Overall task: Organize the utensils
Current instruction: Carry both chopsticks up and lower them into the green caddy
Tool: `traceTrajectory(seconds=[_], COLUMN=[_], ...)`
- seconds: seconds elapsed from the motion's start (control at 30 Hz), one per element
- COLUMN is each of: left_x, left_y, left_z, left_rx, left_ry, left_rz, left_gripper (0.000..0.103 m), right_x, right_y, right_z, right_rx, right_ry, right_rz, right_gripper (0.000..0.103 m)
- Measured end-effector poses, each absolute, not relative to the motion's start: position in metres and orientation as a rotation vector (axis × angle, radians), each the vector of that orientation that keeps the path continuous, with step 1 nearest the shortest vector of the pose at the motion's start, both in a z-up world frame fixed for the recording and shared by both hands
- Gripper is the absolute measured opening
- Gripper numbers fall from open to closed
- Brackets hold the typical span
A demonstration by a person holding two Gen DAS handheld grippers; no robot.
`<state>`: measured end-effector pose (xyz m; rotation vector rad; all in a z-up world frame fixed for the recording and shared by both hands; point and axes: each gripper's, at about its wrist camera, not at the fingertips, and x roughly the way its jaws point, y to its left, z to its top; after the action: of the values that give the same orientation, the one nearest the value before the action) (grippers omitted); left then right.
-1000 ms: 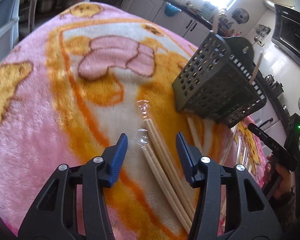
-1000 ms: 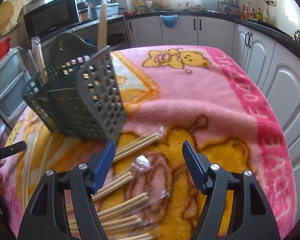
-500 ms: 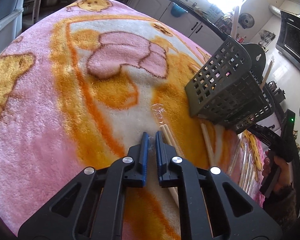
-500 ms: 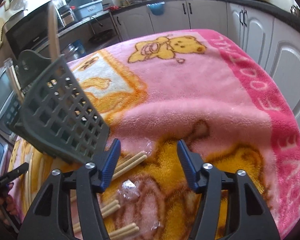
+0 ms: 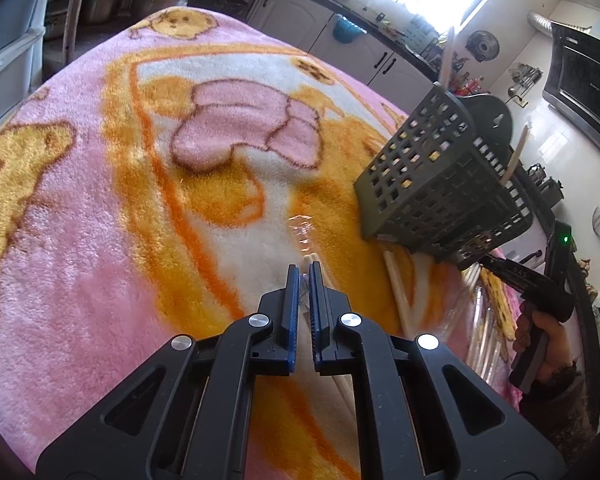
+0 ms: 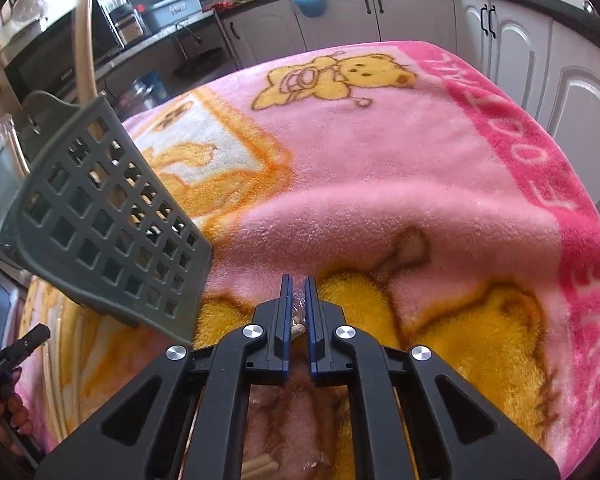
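Looking along the left gripper (image 5: 304,270), its blue pads (image 5: 293,304) are pinched nearly together on the clear wrapper end of a pair of wooden chopsticks (image 5: 314,258) lying on the pink and orange blanket (image 5: 100,200); the sticks' tips poke out just past the fingertips and their length runs back under the gripper. A crinkled bit of clear wrapper (image 5: 302,228) lies on the blanket just ahead of them. To the right a dark grid basket (image 5: 432,176) stands tilted on the blanket, with a stick (image 5: 518,152) rising from its far side. Another chopstick (image 5: 396,288) lies on the blanket below the basket's near corner, and more wrapped ones (image 5: 480,320) lie further right, blurred. At the right edge a hand (image 5: 540,332) grips the handle of the other tool. In the right wrist view, the right gripper (image 6: 299,280) is likewise clamped, its pads (image 6: 286,312) closed on clear wrapper with the ends of chopsticks (image 6: 298,327) showing in the narrow gap between them. The basket (image 6: 112,232) stands just left of the fingers, leaning, and a pale stick (image 6: 85,52) stands up behind it. More chopsticks (image 6: 260,474) show at the bottom edge under the gripper. The blanket (image 6: 380,168) spreads ahead, with white cabinets (image 6: 520,40) beyond.
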<state>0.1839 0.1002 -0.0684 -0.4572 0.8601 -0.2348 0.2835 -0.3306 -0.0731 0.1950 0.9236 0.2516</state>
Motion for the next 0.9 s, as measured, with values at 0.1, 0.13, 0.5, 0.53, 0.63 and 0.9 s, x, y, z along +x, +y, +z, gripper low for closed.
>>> traceTrajectory(seconds=[0.1, 0.13, 0.5, 0.53, 0.63, 0.9], left_x=[0.176, 0.175, 0.159, 0.158, 0.156, 0.151], left_y=[0.1, 0.1, 0.087, 0.085, 0.079, 0.061], left_z=[-0.058, -0.054, -0.007, -0.005, 0.006, 0.034], left_rx=[-0.461, -0.461, -0.44, -0.438, -0.428, -0.401], left_ry=[0.832, 0.825, 0.716, 0.71, 0.692, 0.631], left_rz=[-0.242, -0.245, -0.315, -0.322, -0.351, -0.409], left_gripper=[0.003, 0.003, 0.003, 0.003, 0.002, 0.002], right_x=[0.269, 0.263, 0.198, 0.193, 0.179, 0.152], right_y=[-0.332, -0.334, -0.331, -0.329, -0.324, -0.304], right_z=[-0.061, -0.055, 0.005, 0.01, 0.024, 0.061], right_rx=[0.202, 0.207, 0.186, 0.181, 0.164, 0.113], right_ry=[0.875, 0.854, 0.659, 0.652, 0.62, 0.532], right_rz=[0.265, 0.272, 0.365, 0.372, 0.401, 0.475], right_gripper=[0.004, 0.004, 0.003, 0.003, 0.003, 0.003])
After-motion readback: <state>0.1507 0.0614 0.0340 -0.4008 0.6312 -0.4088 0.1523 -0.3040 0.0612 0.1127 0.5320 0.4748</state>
